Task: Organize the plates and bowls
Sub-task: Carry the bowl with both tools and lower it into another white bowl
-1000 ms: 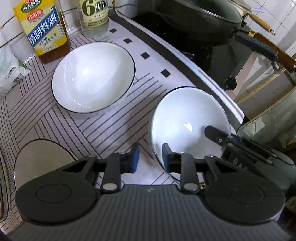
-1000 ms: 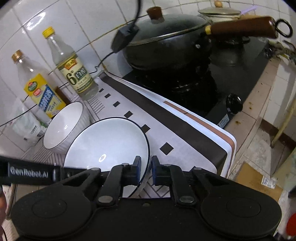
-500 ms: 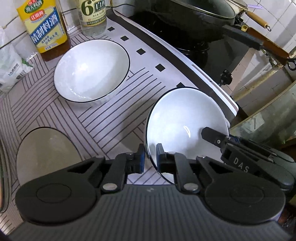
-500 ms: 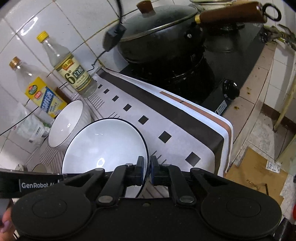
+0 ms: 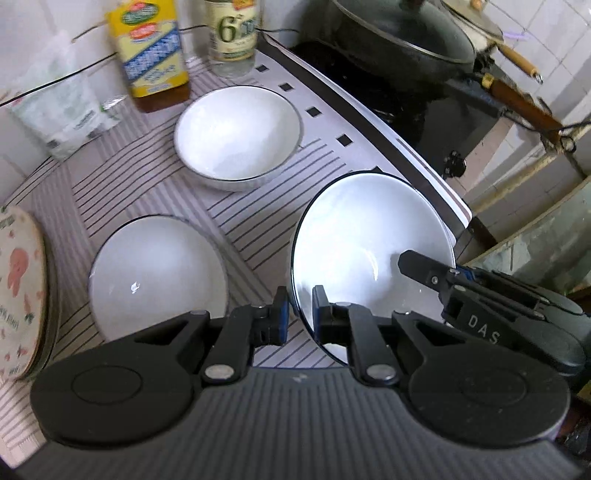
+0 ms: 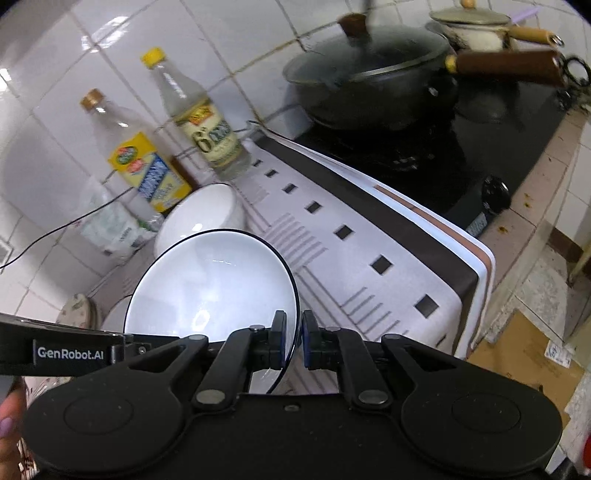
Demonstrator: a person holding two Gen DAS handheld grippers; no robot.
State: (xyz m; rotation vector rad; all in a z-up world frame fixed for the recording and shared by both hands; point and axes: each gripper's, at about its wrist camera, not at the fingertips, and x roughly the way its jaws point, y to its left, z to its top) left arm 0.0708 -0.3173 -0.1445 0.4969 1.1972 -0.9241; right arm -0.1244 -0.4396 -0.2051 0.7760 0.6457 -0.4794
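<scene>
The left gripper (image 5: pixel 298 314) is clamped on the near rim of a white dark-rimmed plate (image 5: pixel 369 243), tilted above the striped mat (image 5: pixel 258 221). The right gripper (image 6: pixel 293 343) pinches the same plate's opposite rim. It reads "DAS"; the left reads "GenRobot.AI". Behind stand a bowl (image 5: pixel 236 133) and a bottle (image 5: pixel 232 33) marked "6".

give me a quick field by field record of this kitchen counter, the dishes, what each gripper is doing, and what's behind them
held: shallow white plate, tilted, off the cloth
left gripper: shut on near rim
right gripper: shut on opposite rim
on cloth: deep bowl; second plate
behind: two bottles, covered wok
surface: striped cloth
</scene>
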